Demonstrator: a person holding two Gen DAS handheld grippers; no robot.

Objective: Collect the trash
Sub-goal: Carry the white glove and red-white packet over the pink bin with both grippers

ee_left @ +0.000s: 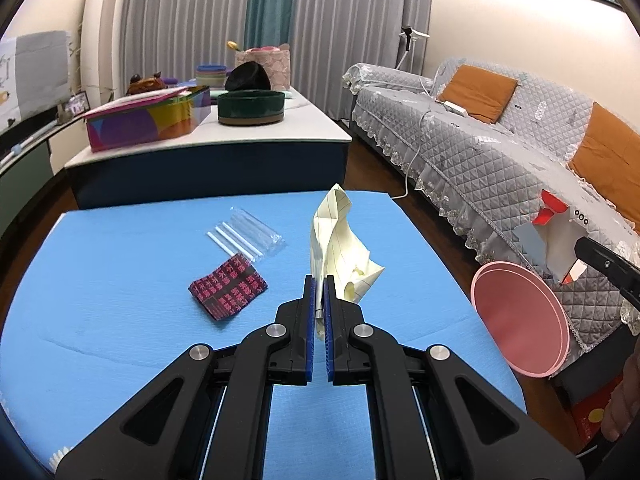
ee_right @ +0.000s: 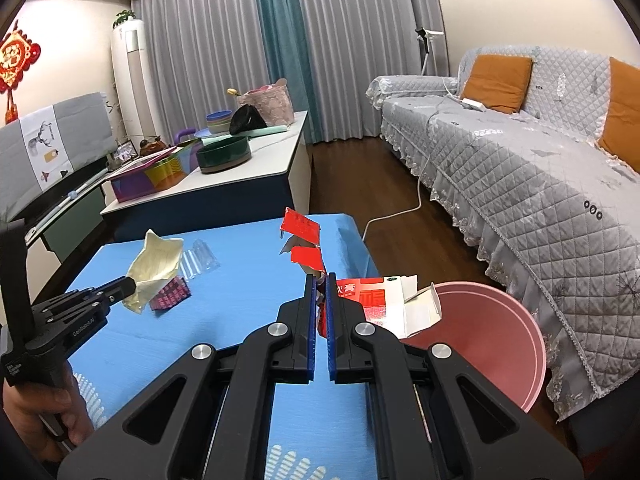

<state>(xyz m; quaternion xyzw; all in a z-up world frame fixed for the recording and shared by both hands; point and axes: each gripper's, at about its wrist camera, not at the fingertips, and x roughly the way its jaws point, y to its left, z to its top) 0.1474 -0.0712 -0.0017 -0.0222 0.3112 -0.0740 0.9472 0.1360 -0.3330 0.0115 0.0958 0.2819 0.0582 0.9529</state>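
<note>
I am working over a low table covered with a blue mat [ee_left: 120, 340], and the collecting is partway through. My left gripper [ee_left: 319, 280] has its jaws pressed together on a crumpled sheet of pale yellow lined paper [ee_left: 340, 240], which stands up from the fingertips, lifted clear of the mat. My right gripper [ee_right: 319, 280] also has its jaws pinched shut, on a torn red and white carton [ee_right: 306, 228]; its flattened body hangs to the right of the fingers, over the edge of a pink bin [ee_right: 500, 340]. The bin stands on the floor just beside the table, between it and a grey quilted sofa [ee_right: 520, 184]. What shows of the bin's inside looks bare.

So I judge two pieces picked up and none dropped in yet. Two pieces are left lying on the mat near each other: a dark wrapper with pink lettering [ee_left: 228, 286] and a clear plastic sleeve holding white sticks [ee_left: 250, 234]. Once both grips are emptied over the bin, those two remain.
</note>
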